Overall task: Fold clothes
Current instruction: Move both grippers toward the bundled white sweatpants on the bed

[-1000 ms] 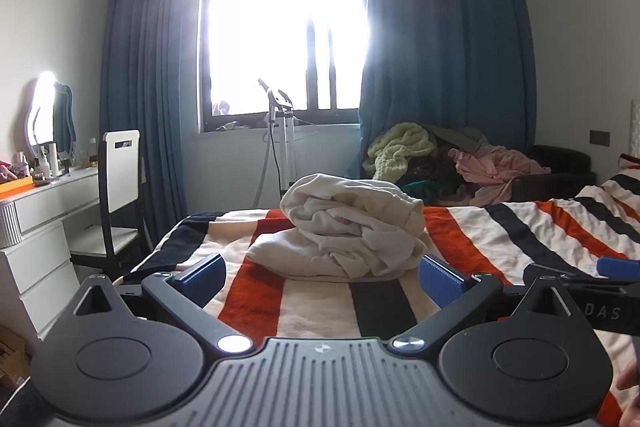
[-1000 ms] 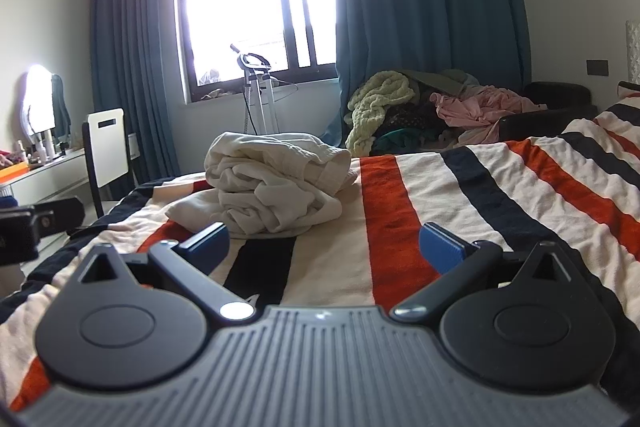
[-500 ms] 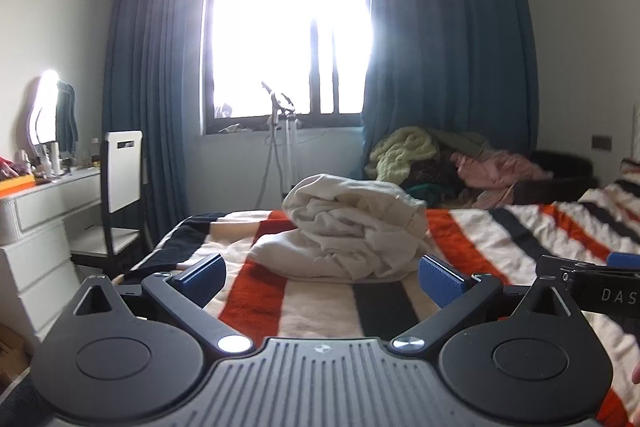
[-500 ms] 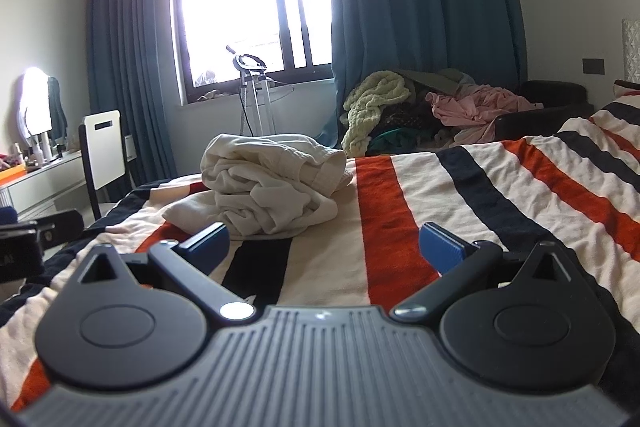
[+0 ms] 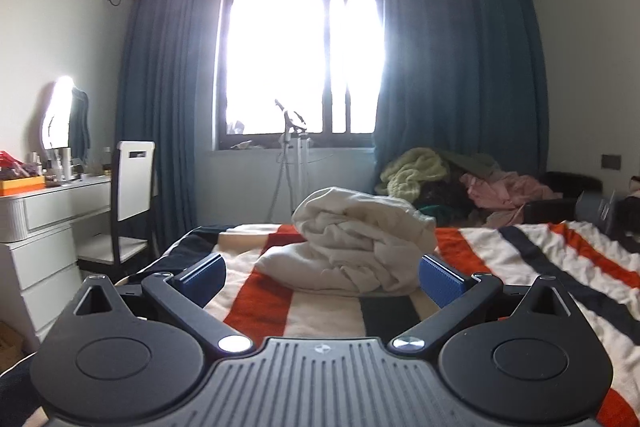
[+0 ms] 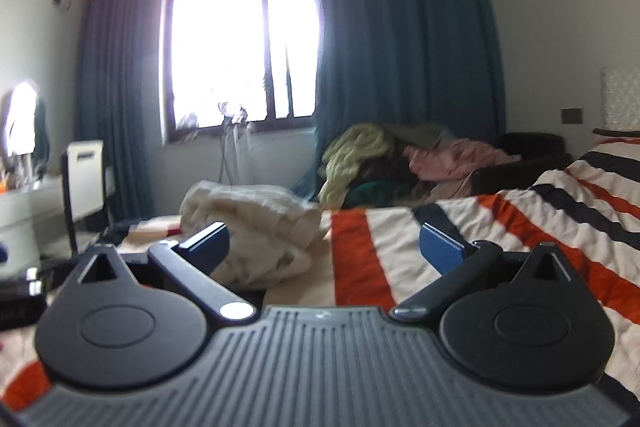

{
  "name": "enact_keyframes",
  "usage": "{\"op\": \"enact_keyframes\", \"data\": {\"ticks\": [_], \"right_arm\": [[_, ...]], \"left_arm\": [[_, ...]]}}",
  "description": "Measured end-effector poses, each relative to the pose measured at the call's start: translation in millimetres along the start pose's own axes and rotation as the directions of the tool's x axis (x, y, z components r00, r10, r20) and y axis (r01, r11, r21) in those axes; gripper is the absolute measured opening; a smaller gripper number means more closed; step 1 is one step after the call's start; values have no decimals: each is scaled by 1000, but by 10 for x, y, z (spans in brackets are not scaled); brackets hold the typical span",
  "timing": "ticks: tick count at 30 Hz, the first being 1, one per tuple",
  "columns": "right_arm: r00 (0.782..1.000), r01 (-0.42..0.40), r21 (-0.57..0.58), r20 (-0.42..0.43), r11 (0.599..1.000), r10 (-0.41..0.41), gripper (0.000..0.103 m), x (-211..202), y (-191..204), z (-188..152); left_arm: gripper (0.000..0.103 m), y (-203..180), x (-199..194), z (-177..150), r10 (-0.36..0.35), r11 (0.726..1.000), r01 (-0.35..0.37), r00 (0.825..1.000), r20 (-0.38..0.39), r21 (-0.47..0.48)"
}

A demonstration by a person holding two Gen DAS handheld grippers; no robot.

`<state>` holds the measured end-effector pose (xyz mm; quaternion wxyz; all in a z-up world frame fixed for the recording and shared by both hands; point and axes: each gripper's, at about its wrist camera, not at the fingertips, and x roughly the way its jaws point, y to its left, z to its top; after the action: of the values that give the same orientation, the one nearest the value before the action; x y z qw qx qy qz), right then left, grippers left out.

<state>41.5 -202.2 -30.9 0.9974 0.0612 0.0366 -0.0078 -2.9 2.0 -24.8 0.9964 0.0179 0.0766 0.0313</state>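
A crumpled cream-white garment (image 5: 356, 243) lies in a heap on the striped bed (image 5: 520, 259). My left gripper (image 5: 322, 277) is open and empty, held low over the bed, with the heap straight ahead between its blue pads. My right gripper (image 6: 324, 247) is open and empty too. In the right wrist view the garment (image 6: 256, 223) sits ahead and to the left, partly behind the left blue pad (image 6: 208, 243). This view is blurred. Part of the left gripper (image 6: 24, 291) shows at its left edge.
A pile of other clothes, green and pink (image 5: 460, 179), lies beyond the bed under the blue curtain. A white chair (image 5: 132, 195) and a white dresser (image 5: 44, 227) stand at the left. A stand (image 5: 296, 155) is by the window.
Both grippers have tilted upward and shifted, so the room sits lower in view. The right gripper has dropped out of the left wrist view. The garment has not moved.
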Motion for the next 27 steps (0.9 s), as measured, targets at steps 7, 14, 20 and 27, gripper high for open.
{"op": "enact_keyframes", "data": {"ticks": [7, 14, 20, 27], "right_arm": [[1000, -15, 127, 13, 992, 13, 103, 42, -335, 168], [999, 36, 239, 14, 970, -41, 103, 2, -710, 277], [989, 144, 157, -7, 977, -144, 103, -59, -948, 257], [991, 128, 242, -66, 962, -115, 103, 68, -1105, 136]], "left_arm": [[103, -178, -85, 52, 14, 997, -12, 999, -32, 75], [103, -535, 205, 231, 48, 994, -37, 994, -102, 103], [103, -1068, 817, 385, -22, 976, 58, 985, -172, 208], [102, -1627, 1833, 291, -21, 916, 102, 978, -207, 389]]}}
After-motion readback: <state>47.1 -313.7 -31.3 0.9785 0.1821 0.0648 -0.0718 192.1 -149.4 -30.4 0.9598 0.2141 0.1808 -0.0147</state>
